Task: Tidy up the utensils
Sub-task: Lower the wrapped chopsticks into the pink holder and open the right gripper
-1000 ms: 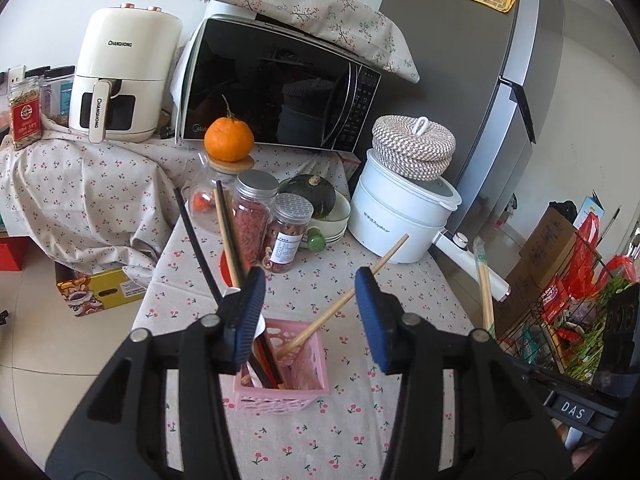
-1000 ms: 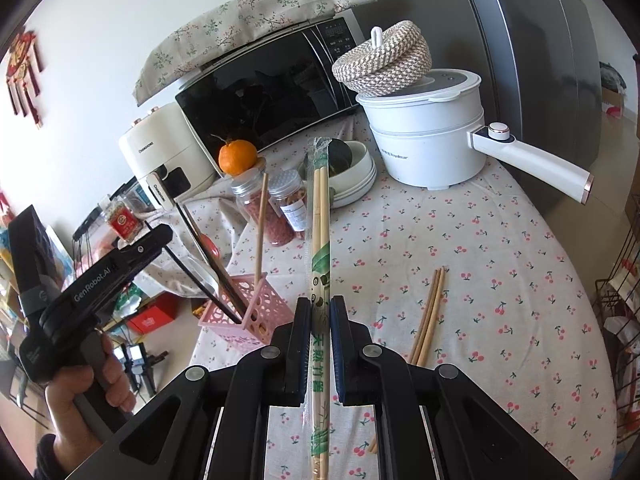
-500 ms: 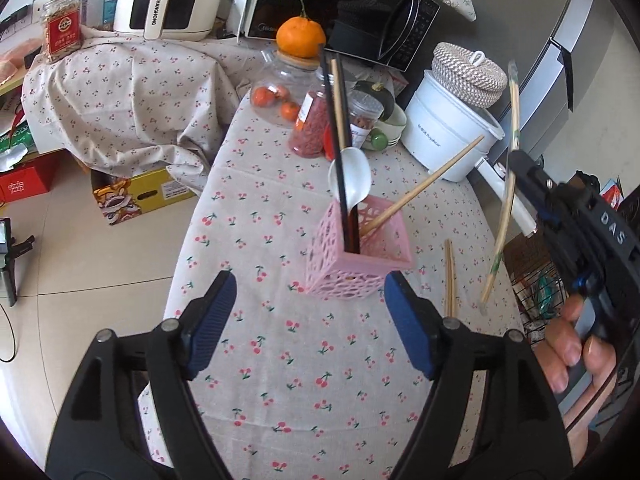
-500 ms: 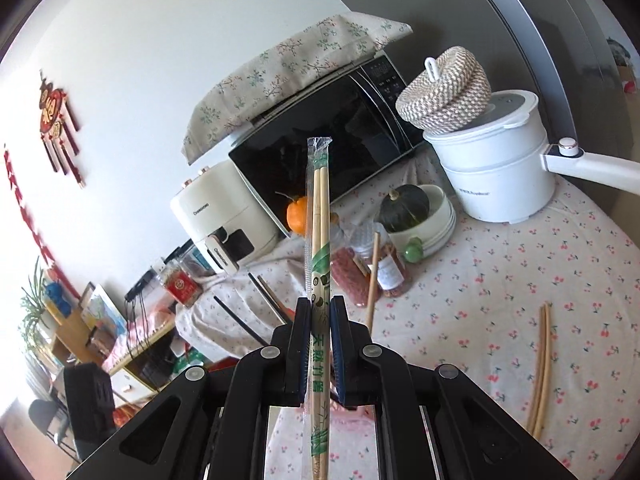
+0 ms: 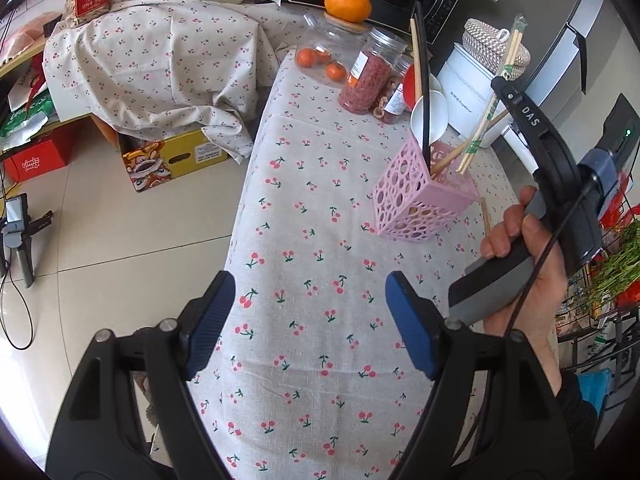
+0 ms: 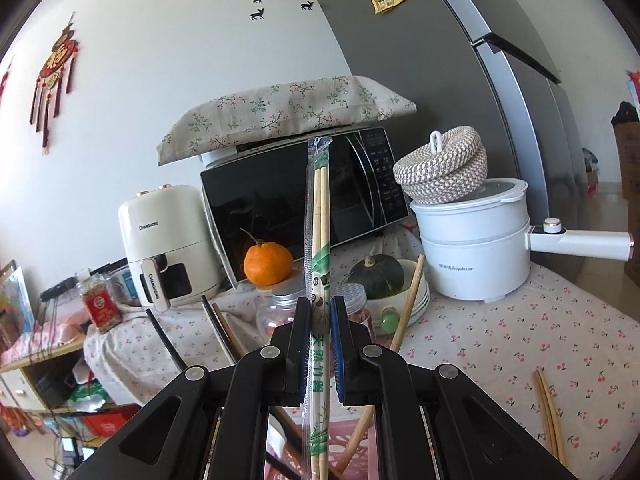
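Wrapped chopsticks, clamped in right gripper, now above pink basket; left gripper widened, empty.

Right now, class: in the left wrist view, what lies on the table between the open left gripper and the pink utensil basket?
Only bare cherry-print tablecloth separates the left gripper from the pink utensil basket, as the left wrist view shows.

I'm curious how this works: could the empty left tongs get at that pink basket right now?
Probably yes. The left tongs are open and empty over bare tablecloth, with nothing between them and the pink basket. The right tongs hold wrapped chopsticks above its far side.
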